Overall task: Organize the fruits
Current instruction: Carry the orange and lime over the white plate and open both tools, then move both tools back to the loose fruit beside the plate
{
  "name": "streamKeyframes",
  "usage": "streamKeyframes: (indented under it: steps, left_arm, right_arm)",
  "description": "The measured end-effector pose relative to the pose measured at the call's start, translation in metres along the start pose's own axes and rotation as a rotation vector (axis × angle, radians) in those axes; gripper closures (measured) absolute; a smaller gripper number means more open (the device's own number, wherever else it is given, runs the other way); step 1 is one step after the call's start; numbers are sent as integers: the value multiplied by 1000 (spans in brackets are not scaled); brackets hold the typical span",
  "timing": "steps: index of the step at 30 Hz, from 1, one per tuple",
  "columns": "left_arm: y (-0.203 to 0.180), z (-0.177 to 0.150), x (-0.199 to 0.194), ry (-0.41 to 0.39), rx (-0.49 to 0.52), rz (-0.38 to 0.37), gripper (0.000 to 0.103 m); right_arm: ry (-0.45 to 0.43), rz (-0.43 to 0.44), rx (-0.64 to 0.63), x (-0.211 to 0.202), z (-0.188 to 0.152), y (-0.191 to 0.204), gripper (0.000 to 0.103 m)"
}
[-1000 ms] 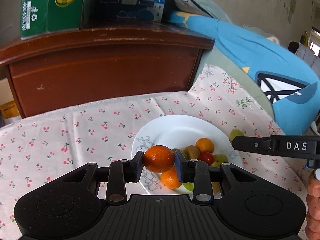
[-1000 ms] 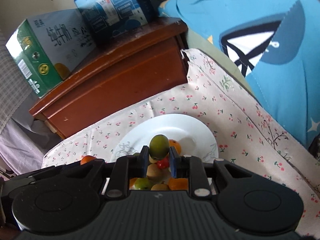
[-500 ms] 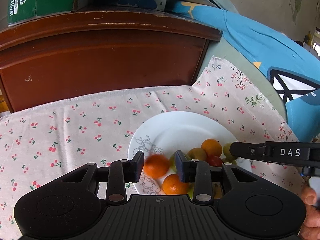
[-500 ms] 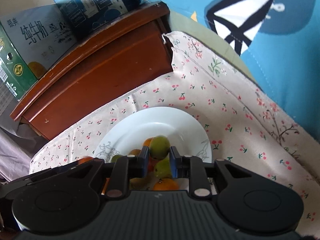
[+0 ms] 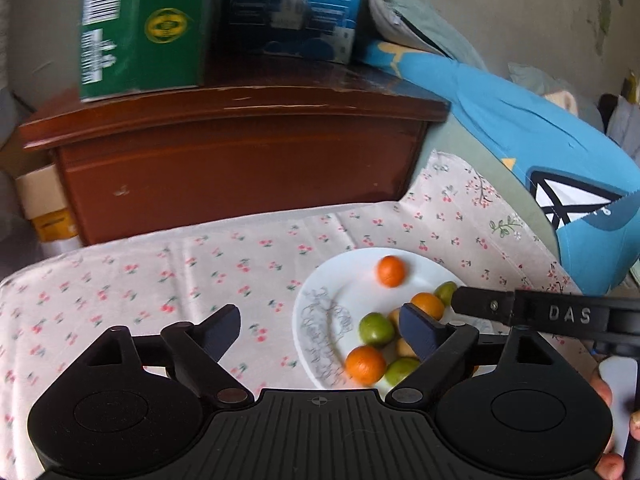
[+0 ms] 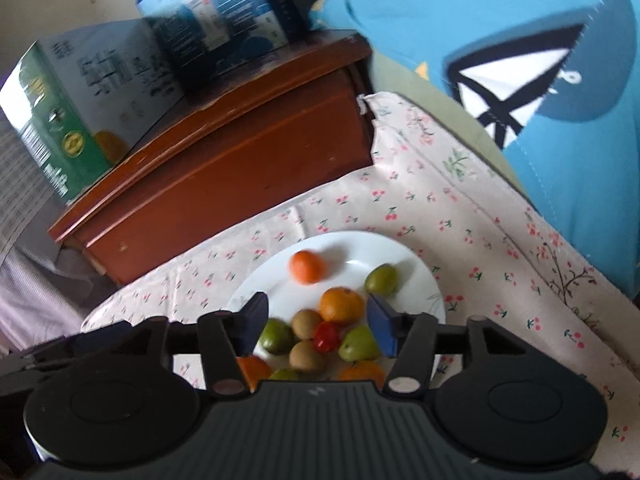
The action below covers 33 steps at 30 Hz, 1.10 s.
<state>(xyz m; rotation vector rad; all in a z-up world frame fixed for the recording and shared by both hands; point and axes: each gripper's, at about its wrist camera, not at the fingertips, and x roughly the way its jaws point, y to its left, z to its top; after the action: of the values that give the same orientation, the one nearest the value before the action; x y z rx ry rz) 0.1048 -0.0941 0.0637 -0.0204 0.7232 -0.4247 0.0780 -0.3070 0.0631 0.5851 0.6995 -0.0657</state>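
A white plate (image 5: 340, 280) (image 6: 360, 248) on the cherry-print cloth holds several fruits. An orange (image 5: 391, 271) (image 6: 307, 266) lies alone on the plate's far side. A green fruit (image 6: 382, 278) sits near the far right rim. More oranges, green fruits, brown kiwis and a red tomato (image 6: 326, 337) are heaped at the near side. My left gripper (image 5: 320, 330) is open and empty, above the plate's left edge. My right gripper (image 6: 316, 324) is open and empty over the heap; it shows in the left wrist view (image 5: 520, 312).
A brown wooden cabinet (image 5: 240, 160) (image 6: 224, 176) stands behind the cloth, with a green carton (image 5: 144, 28) and a blue carton (image 5: 292, 4) on top. A blue shark cushion (image 5: 560, 184) (image 6: 520, 80) lies to the right.
Both grippers opened. The left one dropped its orange onto the plate, where it rolled to the far side. The right one released its green fruit onto the plate. Both grippers have pulled back.
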Motion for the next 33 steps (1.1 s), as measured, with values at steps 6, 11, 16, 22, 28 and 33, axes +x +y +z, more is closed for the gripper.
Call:
streamKeyframes:
  steps: [6, 11, 16, 22, 28, 33]
  left_arm:
    - [26, -9, -25, -5, -103, -22, 15]
    - [45, -14, -46, 14, -139, -2, 14]
    - [58, -21, -61, 12, -115, 71, 14]
    - [67, -28, -65, 41, -106, 99, 14]
    - [72, -39, -62, 86, -83, 113, 14]
    - [76, -48, -51, 141, -78, 153, 14]
  right_arm:
    - [15, 9, -65, -14, -13, 19, 38]
    - [21, 38, -89, -23, -26, 32, 28]
    - [36, 72, -91, -34, -44, 41, 23]
    - [87, 87, -106, -34, -67, 48, 23]
    - [135, 93, -138, -26, -83, 56, 23]
    - [172, 99, -179, -18, -94, 63, 23]
